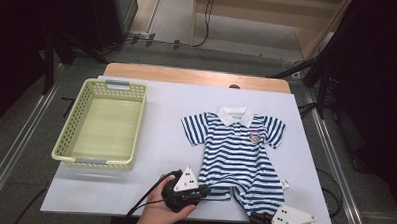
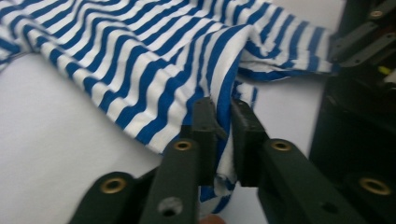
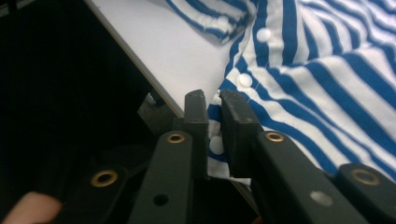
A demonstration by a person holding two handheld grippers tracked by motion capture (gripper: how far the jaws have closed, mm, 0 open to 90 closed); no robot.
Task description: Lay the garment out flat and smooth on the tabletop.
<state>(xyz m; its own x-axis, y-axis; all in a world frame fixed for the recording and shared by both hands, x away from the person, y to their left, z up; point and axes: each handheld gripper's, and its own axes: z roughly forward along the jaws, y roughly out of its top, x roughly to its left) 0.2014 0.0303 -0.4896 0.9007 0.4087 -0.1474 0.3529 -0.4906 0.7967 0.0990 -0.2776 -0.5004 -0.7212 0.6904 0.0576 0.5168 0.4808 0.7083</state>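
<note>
Nearest the person, both grippers work the bottom hem of the striped romper, which lies flat, collar away from them, on the right half of the white board. The left gripper sits at the near edge of the board, just left of the garment's leg; in the left gripper view its jaws stand close together with a fold of the blue-and-white cloth pinched between the pads, so it grips the hem. The right gripper hangs right at the board's front edge, half off it; in the right gripper view its jaws are likewise nearly shut on the snap-buttoned edge of the romper, with the board's rim and the dark drop beyond it immediately beside them. There is very little board left in front of either hand.

Farther in, bare white surface stretches between the garment and the pale green basket, which stands on the left half, well apart from the cloth. Behind the collar lies an open strip of board, then the wooden table edge.
</note>
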